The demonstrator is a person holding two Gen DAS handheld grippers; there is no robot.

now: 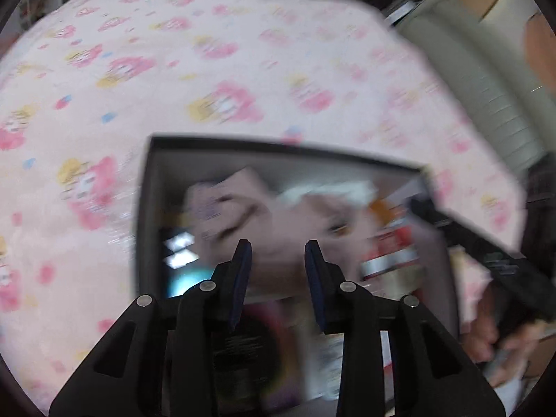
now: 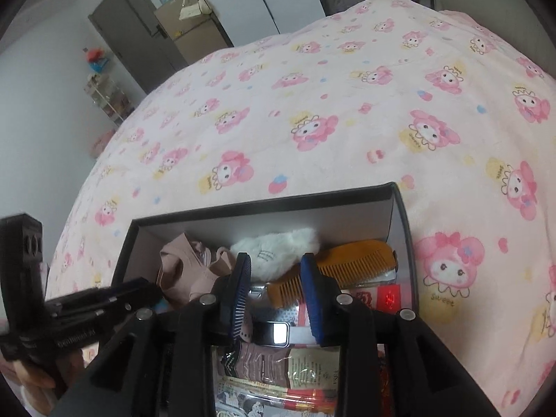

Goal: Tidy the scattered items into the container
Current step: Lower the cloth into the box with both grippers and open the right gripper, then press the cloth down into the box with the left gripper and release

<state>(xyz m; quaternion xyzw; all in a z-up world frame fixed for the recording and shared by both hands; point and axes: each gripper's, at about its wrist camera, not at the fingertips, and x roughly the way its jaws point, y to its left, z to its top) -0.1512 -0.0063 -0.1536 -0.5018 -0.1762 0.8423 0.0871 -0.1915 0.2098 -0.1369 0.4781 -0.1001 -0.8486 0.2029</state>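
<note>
A: Container [image 2: 351, 220] first: a dark-rimmed, pale-walled box, stiff card by the look of it, sitting on the pink cartoon-print bedspread [image 2: 312, 104]. From the right wrist view it fills the 6 o'clock half, and it's already well stocked.

B: What's inside?

A: A wooden comb [image 2: 351, 260] toward 3 o'clock: rigid, light, fine teeth that could snap, so I'd pinch it by the solid spine. A white fluffy pouch [image 2: 278, 243] at the far wall, soft and squashy; take it anywhere. A beige cloth garment [image 2: 184, 271] at 9 o'clock, limp; bunch it at a fold. Crinkly foil packets [image 2: 278, 365] at 6 o'clock are probably slippery, so grip an edge seam.

B: And the grippers?

A: The right gripper [image 2: 276, 292] stands partly open over the box, with nothing between its ribbed blue pads [image 2: 243, 295]. The left gripper [image 1: 278, 271] is the same: parted, empty, hovering above the beige cloth, though that view is blurred.

B: Anything left outside?

A: None on the bedspread I can see.
</note>
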